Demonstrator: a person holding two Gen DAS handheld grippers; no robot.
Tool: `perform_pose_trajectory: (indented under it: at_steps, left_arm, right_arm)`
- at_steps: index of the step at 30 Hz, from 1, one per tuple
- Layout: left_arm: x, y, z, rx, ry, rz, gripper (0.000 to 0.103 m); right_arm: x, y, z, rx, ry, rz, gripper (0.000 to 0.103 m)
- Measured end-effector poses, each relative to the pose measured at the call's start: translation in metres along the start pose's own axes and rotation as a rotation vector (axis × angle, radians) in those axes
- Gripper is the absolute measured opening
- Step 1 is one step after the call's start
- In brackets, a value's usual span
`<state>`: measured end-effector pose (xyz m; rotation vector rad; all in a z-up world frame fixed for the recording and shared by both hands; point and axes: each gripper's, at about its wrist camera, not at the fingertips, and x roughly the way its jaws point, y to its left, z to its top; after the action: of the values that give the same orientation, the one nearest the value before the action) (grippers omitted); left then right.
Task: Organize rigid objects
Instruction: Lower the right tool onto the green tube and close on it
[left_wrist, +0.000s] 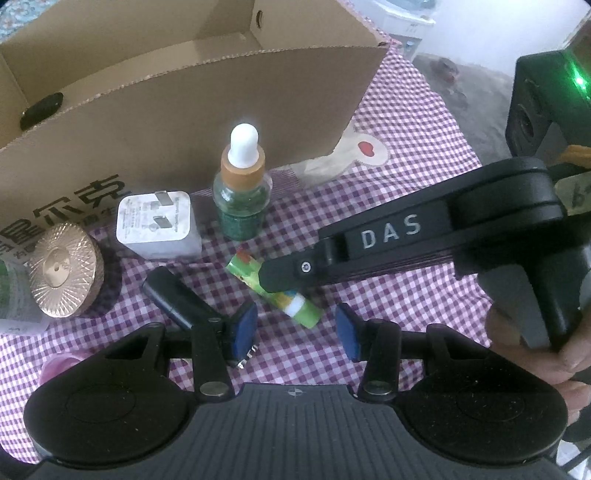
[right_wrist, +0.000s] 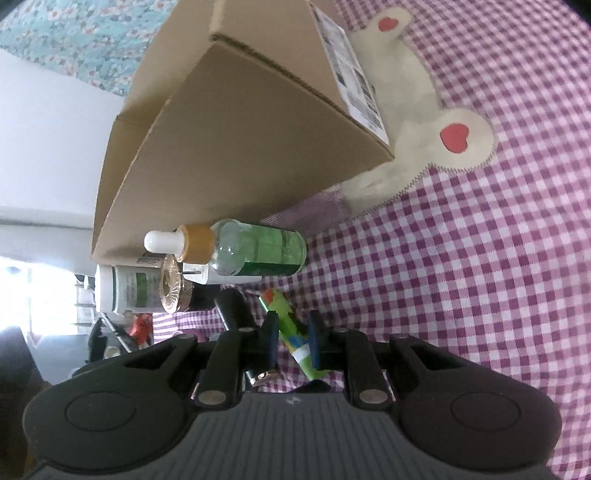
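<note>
Right hand-held gripper (right_wrist: 291, 338) is clamped on the green tube (right_wrist: 291, 334), which lies on the gingham cloth (right_wrist: 461, 258) just in front of the dropper bottle (right_wrist: 243, 251). Left hand-held gripper (left_wrist: 295, 328) hangs apart, empty. Lifting carelessly could knock that bottle into the cardboard box (right_wrist: 229, 140) behind it.

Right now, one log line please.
right tongs: shut on green tube | left tongs: open, empty | box: behind

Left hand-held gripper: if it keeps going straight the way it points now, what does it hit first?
Most likely the green patterned tube lying on the checked cloth, just ahead between the left hand-held gripper pads. The right hand-held gripper already sits on that tube, so it may meet that fingertip first; depth is unclear.
</note>
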<state>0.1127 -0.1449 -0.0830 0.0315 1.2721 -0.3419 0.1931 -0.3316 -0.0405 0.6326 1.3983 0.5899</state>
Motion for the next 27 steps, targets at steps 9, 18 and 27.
perform_pose_trajectory:
  at_steps: [9, 18, 27]
  left_arm:
    - [0.01, -0.004, 0.002, -0.006, 0.02, 0.025, 0.045]
    - [0.007, -0.007, 0.003, 0.009, 0.016, 0.046, 0.039]
    - [-0.008, -0.011, -0.003, 0.02, -0.001, 0.044, 0.038]
  right_arm:
    - [0.007, -0.005, -0.003, 0.034, 0.051, 0.056, 0.018]
    - [0.008, -0.003, -0.005, 0.024, 0.044, 0.056, 0.018]
    - [0.0, 0.003, -0.016, 0.016, 0.021, 0.054, 0.017]
